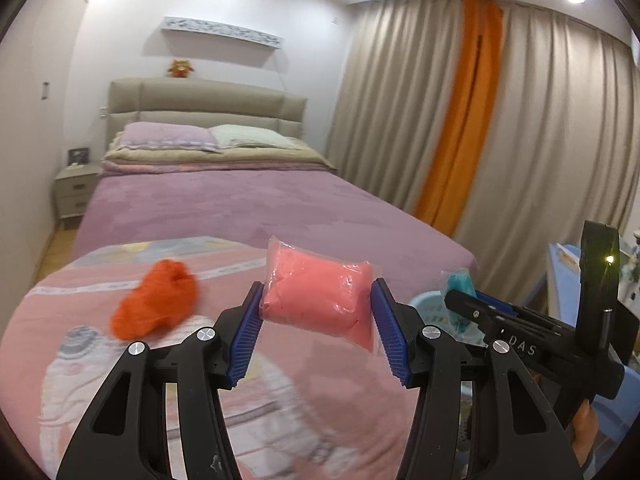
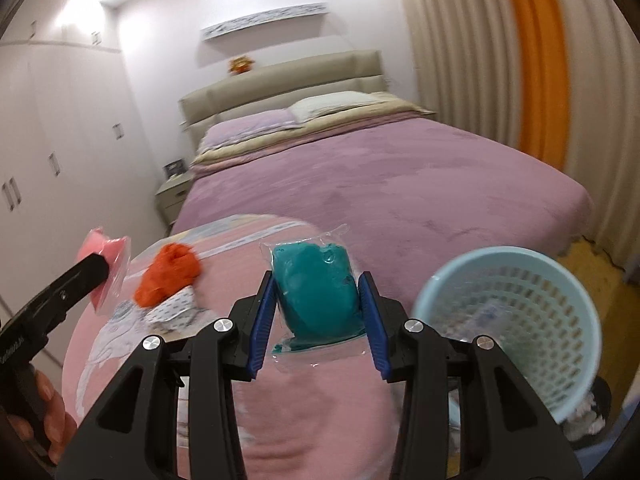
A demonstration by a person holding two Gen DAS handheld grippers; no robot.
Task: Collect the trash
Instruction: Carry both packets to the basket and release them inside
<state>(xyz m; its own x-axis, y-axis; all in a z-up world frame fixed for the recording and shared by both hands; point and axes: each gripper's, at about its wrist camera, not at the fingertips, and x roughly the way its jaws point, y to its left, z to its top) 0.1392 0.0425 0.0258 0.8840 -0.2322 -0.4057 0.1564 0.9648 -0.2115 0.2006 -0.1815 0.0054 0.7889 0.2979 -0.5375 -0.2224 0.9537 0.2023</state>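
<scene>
My left gripper (image 1: pixel 317 308) is shut on a pink putty pack in clear plastic (image 1: pixel 320 294), held above the pink patterned blanket (image 1: pixel 120 380). That same pink pack (image 2: pixel 106 256) shows at the left of the right wrist view. My right gripper (image 2: pixel 318 304) is shut on a teal putty pack (image 2: pixel 316 292), also lifted above the blanket. From the left wrist view the teal pack (image 1: pixel 460 292) and the right gripper (image 1: pixel 466 300) appear at the right. An orange crumpled lump (image 1: pixel 156 304) (image 2: pixel 168 274) lies on the blanket, beside a dotted white scrap (image 2: pixel 172 308).
A light blue mesh wastebasket (image 2: pixel 512 320) (image 1: pixel 428 308) stands on the floor right of the bed's foot. The bed's purple cover (image 2: pixel 400 184) stretches to the pillows and headboard. Beige and orange curtains (image 1: pixel 480 120) hang at the right. A nightstand (image 1: pixel 74 192) and white wardrobes (image 2: pixel 48 140) are at the left.
</scene>
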